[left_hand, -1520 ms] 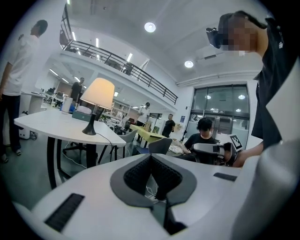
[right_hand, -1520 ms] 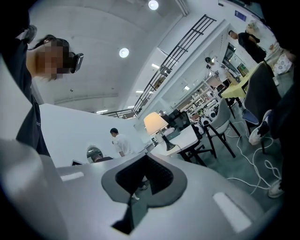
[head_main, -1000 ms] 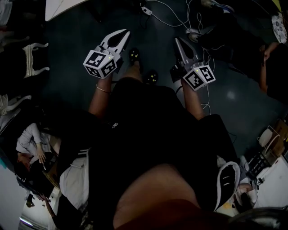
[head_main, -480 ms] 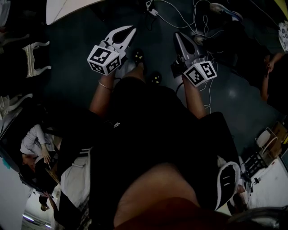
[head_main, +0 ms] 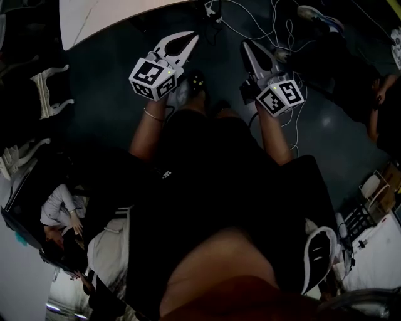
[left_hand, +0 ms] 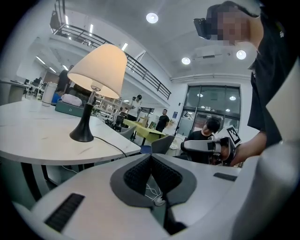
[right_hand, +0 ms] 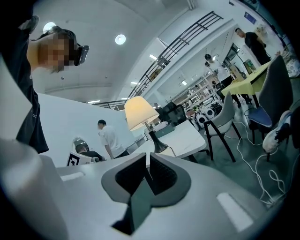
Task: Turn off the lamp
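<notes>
The lamp (left_hand: 99, 70) has a cream shade that glows warm and a black stem on a round base (left_hand: 82, 135). It stands on a white table (left_hand: 33, 140), ahead and to the left in the left gripper view. In the right gripper view the lamp (right_hand: 139, 112) stands farther off, just above the jaws. My left gripper (left_hand: 151, 156) is shut with nothing in it. My right gripper (right_hand: 147, 157) is also shut and empty. In the head view the left gripper (head_main: 190, 38) and the right gripper (head_main: 245, 45) are held side by side over the dark floor, short of the table corner (head_main: 94, 15).
A black cord (left_hand: 112, 146) runs from the lamp base off the table edge. White cables (head_main: 276, 31) lie on the floor ahead. Chairs (right_hand: 227, 117) stand right of the table. Other people stand and sit in the room behind.
Both grippers have moved forward a little toward the table. More of the table corner shows at the top left of the head view. Both stay shut.
</notes>
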A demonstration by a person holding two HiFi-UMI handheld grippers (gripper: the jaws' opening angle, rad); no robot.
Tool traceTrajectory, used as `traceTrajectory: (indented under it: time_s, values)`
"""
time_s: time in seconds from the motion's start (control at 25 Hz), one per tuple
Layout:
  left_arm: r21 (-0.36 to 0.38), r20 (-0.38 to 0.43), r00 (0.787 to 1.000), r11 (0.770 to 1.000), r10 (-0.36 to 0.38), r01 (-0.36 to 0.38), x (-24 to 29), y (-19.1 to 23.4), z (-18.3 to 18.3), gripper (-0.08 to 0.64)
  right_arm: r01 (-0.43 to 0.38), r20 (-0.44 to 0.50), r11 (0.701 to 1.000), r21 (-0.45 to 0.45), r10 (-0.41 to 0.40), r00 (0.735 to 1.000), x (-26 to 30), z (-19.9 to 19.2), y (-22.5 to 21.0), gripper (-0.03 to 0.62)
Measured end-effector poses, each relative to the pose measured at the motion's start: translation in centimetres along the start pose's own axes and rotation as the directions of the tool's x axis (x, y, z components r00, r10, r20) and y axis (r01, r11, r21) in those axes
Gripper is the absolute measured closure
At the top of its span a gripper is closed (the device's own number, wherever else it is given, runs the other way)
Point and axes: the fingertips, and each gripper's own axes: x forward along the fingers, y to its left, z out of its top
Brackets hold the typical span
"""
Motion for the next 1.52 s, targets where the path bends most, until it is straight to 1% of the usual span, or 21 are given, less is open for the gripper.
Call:
traceTrajectory:
  time_s: [0.2,0.36,0.52,0.68,0.76,0.92,1.0,1.24,1.52]
  values:
    - [-0.004,-0.011,1.000,1.000,-0.008,0.008,1.8,2.0,-0.4,0.554,0.023,-0.012,1.000,-0.018,-0.023,1.000,2.6,-0.1,-0.8,0.591]
    - [-0.012,-0.022,1.000,1.000,-0.013,0.013,3.4,2.8,-0.9,0.554,0.031,-0.027,0.999,-0.029,-0.032,0.999,4.3,-0.2,-1.9,0.589]
    - [-0.013,-0.029,1.000,1.000,0.008,-0.008,4.8,3.6,-1.6,0.554,0.038,-0.046,0.999,-0.039,-0.040,0.998,5.7,-0.7,-3.5,0.589]
    - [-0.005,-0.032,0.999,0.999,0.034,-0.034,5.8,4.5,-2.6,0.552,0.050,-0.101,0.997,-0.063,-0.056,0.993,7.1,-2.2,-5.6,0.584]
    - [-0.014,-0.049,0.998,0.999,0.030,-0.031,6.6,4.7,-3.7,0.552,0.056,-0.123,0.996,-0.073,-0.064,0.990,8.0,-3.0,-7.0,0.578]
    - [-0.027,-0.071,0.997,0.999,0.036,-0.038,7.3,5.4,-5.4,0.552,0.064,-0.140,0.994,-0.086,-0.076,0.987,9.5,-4.1,-8.7,0.549]
    - [-0.028,-0.074,0.996,0.998,0.050,-0.052,7.4,6.0,-5.8,0.552,0.061,-0.153,0.993,-0.097,-0.075,0.985,10.4,-4.6,-9.2,0.546]
    - [-0.026,-0.078,0.995,0.998,0.062,-0.065,7.5,7.0,-7.4,0.552,0.060,-0.187,0.991,-0.123,-0.082,0.979,12.9,-7.2,-10.7,0.506]
    - [-0.045,-0.051,0.996,0.997,0.066,-0.068,7.7,7.8,-8.8,0.551,0.061,-0.193,0.988,-0.144,-0.088,0.977,15.1,-8.5,-12.3,0.502]
